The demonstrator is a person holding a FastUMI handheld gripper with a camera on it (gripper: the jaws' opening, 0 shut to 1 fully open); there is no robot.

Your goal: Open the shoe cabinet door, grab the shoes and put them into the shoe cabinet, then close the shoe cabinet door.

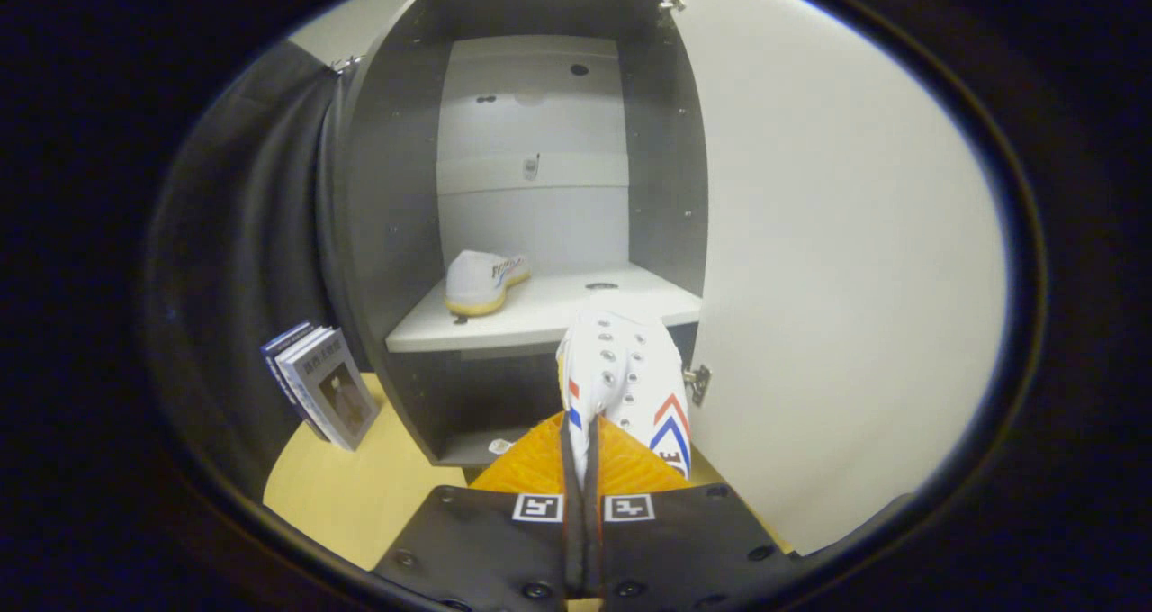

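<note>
Gripper pinching the second shoe by its edge, carrying it toward the shelf. Cabinet door already standing open, first shoe already resting inside. Remaining, probably: placing this shoe, closing door.

The gripper is pinching a white sneaker by its collar, jaws closed on it. At twelve o'clock the cabinet is standing open, a second shoe resting on its shelf; books are leaning at ten o'clock on the counter.
</note>
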